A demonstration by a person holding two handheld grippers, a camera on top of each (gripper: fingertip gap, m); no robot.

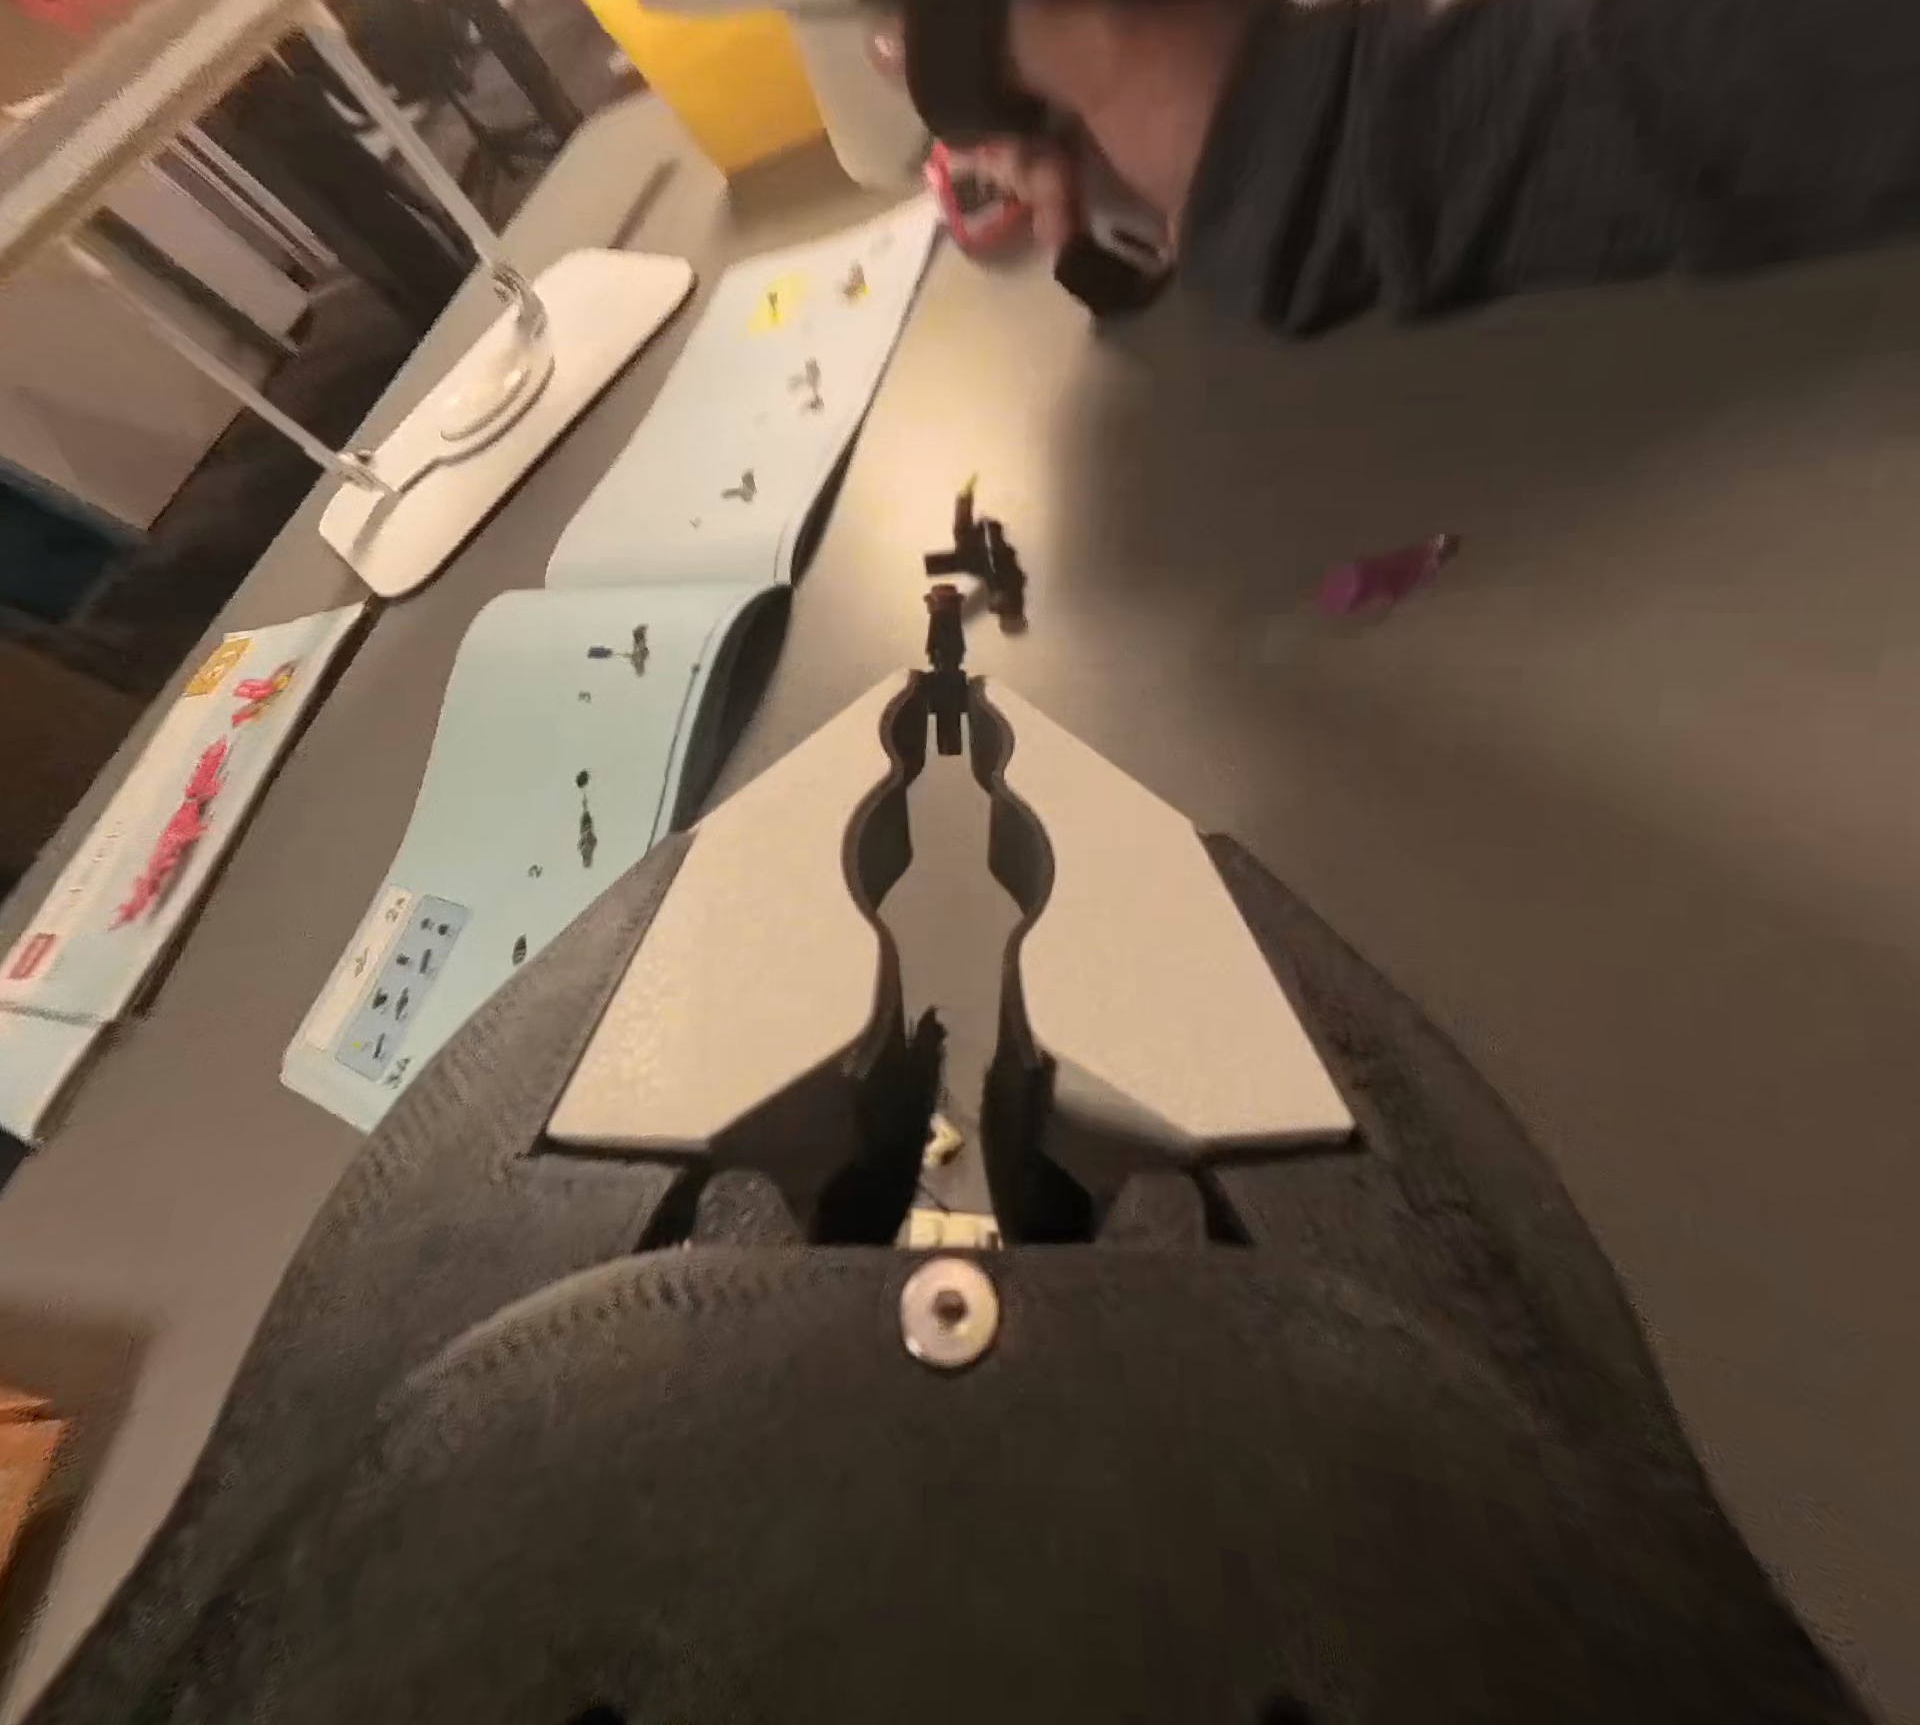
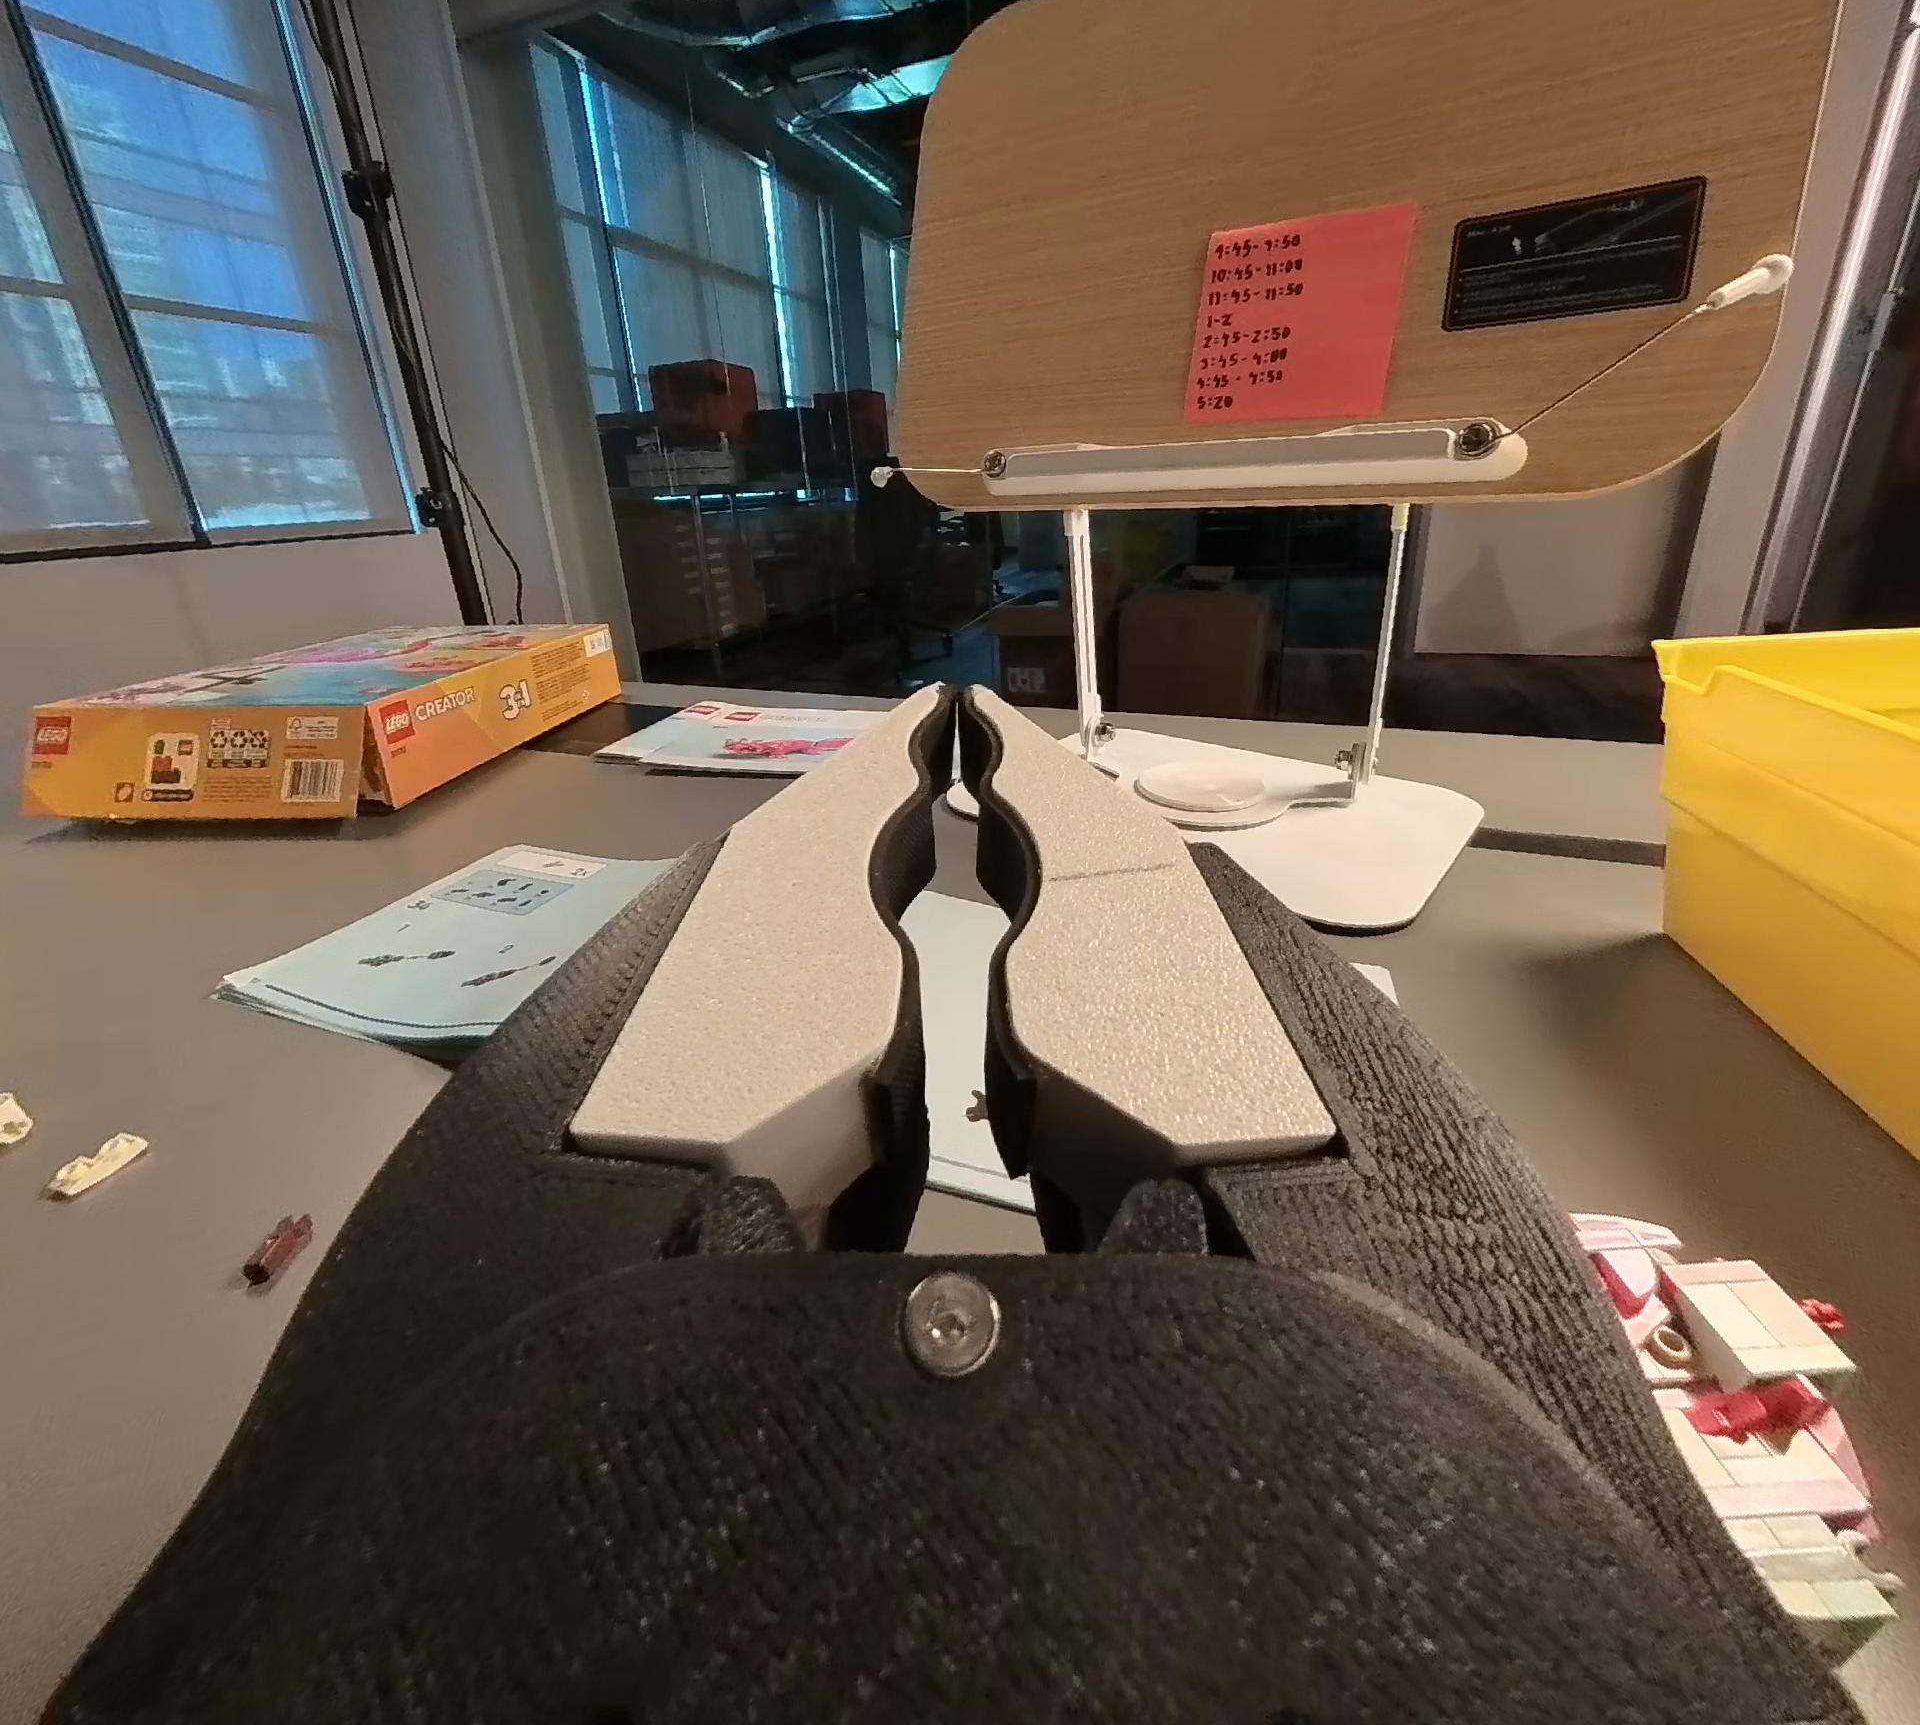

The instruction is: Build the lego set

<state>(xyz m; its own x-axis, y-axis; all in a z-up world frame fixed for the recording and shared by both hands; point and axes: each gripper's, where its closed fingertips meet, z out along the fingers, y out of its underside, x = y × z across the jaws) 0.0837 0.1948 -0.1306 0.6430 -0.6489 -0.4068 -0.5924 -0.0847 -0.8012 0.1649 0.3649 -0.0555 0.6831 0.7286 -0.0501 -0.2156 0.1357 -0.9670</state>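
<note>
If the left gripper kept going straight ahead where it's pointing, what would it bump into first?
Probably the small black brick cluster on the grey table, just ahead of the left gripper. The thin dark brick piece it pinches would likely touch first, though blur makes depth unsure.

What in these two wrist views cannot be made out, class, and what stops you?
- Left wrist view: the small black piece at the left gripper is blurred; its shape is unclear.
- Left wrist view: the purple piece is smeared by motion.
- Right wrist view: the pink brick model is partly hidden by the gripper body and cut off at the right edge.
</note>
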